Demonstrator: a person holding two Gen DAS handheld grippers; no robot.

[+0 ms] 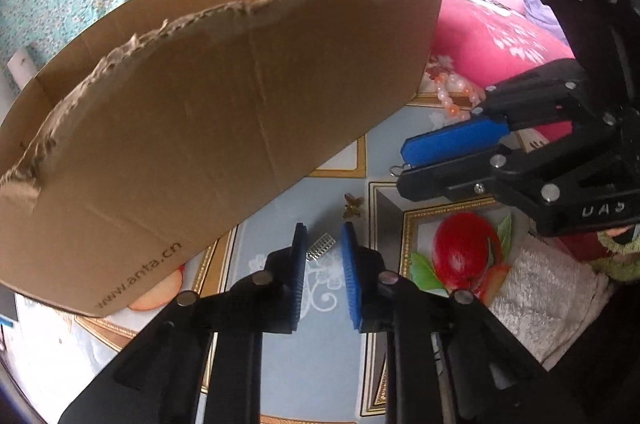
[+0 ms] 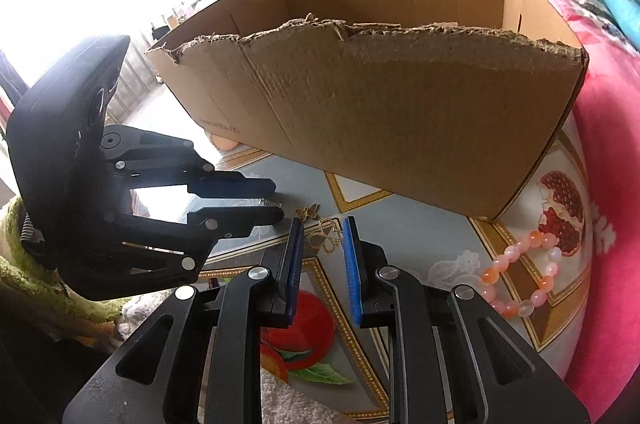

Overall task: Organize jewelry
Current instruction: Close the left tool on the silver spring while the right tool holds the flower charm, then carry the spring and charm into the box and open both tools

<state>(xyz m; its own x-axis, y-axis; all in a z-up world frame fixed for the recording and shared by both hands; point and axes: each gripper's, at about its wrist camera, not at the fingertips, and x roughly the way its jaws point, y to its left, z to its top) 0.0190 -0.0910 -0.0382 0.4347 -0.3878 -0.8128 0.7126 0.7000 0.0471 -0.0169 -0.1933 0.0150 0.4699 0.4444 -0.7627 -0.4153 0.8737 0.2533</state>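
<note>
While my left gripper point(image 1: 323, 244) stands released, the silver hair comb point(image 1: 320, 245) lies just ahead between its tips, long axis slanting up to the right; the cardboard box point(image 1: 200, 128) reads "www.anta.cn".

From the right wrist, my right gripper point(image 2: 320, 236) is likewise parted, the gold openwork brooch point(image 2: 325, 239) flat between its tips, the butterfly charm point(image 2: 308, 212) beyond.
</note>
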